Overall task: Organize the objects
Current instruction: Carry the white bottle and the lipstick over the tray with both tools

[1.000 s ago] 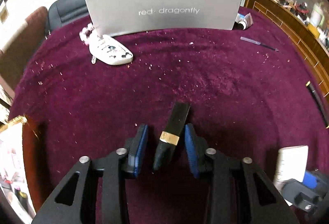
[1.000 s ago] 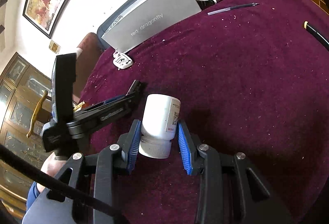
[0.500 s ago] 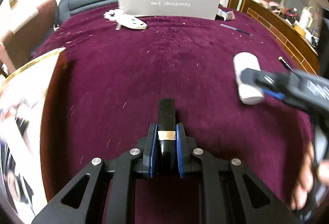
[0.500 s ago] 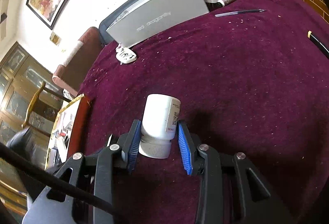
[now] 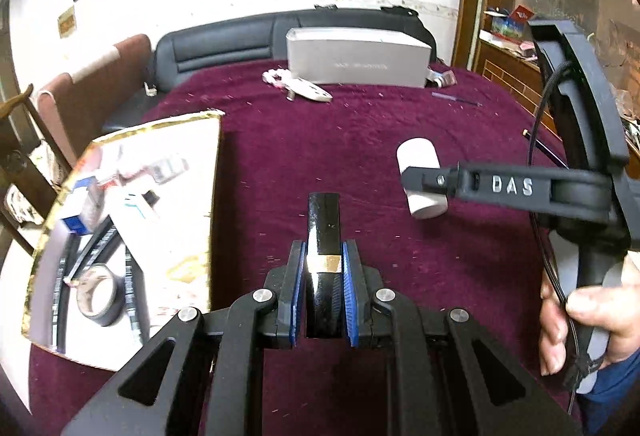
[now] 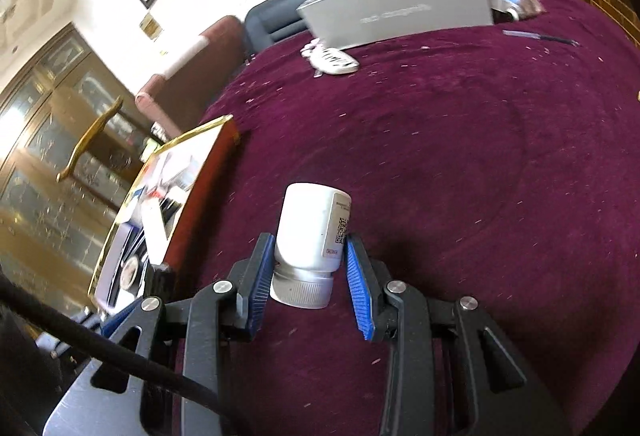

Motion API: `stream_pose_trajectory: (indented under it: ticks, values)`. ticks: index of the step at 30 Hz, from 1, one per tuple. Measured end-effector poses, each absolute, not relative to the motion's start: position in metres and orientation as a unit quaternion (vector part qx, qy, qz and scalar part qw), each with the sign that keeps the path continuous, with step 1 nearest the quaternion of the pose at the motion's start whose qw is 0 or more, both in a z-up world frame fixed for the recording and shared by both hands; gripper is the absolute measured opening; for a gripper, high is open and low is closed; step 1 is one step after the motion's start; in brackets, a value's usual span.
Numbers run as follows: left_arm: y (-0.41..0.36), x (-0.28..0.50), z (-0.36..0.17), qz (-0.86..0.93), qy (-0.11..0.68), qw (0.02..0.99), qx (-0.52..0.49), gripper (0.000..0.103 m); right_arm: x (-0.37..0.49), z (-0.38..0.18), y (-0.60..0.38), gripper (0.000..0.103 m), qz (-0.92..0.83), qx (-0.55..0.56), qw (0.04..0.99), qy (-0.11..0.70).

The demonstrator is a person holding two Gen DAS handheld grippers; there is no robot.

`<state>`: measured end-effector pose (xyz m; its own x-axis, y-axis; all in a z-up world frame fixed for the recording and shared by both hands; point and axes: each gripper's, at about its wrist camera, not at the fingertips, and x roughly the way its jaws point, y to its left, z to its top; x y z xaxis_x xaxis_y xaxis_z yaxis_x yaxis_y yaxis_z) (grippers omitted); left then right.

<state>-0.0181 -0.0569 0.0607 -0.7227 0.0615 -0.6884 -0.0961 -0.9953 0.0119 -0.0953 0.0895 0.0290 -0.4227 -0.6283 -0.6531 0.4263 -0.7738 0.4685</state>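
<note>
Left gripper [image 5: 323,278] pinching black tube [image 5: 323,232], right gripper [image 6: 308,268] clamping white bottle [image 6: 314,232], hand [image 5: 580,320] only in left view, box [image 5: 120,236] contents blurred beside tube.

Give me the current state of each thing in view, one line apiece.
Left tongs: shut on the black tube.
Black tube: gripped, off the cloth.
Right tongs: shut on the white bottle.
White bottle: held, cap toward the camera.
Gold-rimmed box: open, already holding items.
Grey shoebox: closed, at the far edge.
</note>
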Motion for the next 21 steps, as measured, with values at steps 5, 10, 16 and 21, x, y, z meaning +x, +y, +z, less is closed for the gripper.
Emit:
stream_pose_trajectory:
  ticks: [5,10,16,21]
  values:
    - [-0.075,-0.012,0.062,0.931,0.011,0.039,-0.363,0.014,-0.081,0.032,0.076,0.034,-0.834,0.433,0.326,-0.102]
    - [-0.103,-0.005,0.071,0.935,-0.02,0.042,-0.351,0.014,-0.074,0.032,0.064,0.034,-0.828,0.44,0.332,-0.102]
    - [-0.147,0.004,0.079,0.94,-0.058,0.025,-0.337,0.014,-0.065,0.042,0.044,0.034,-0.825,0.438,0.346,-0.091]
    - [-0.188,0.009,0.079,0.939,-0.084,-0.008,-0.332,0.014,-0.059,0.05,0.02,0.034,-0.817,0.438,0.366,-0.078]
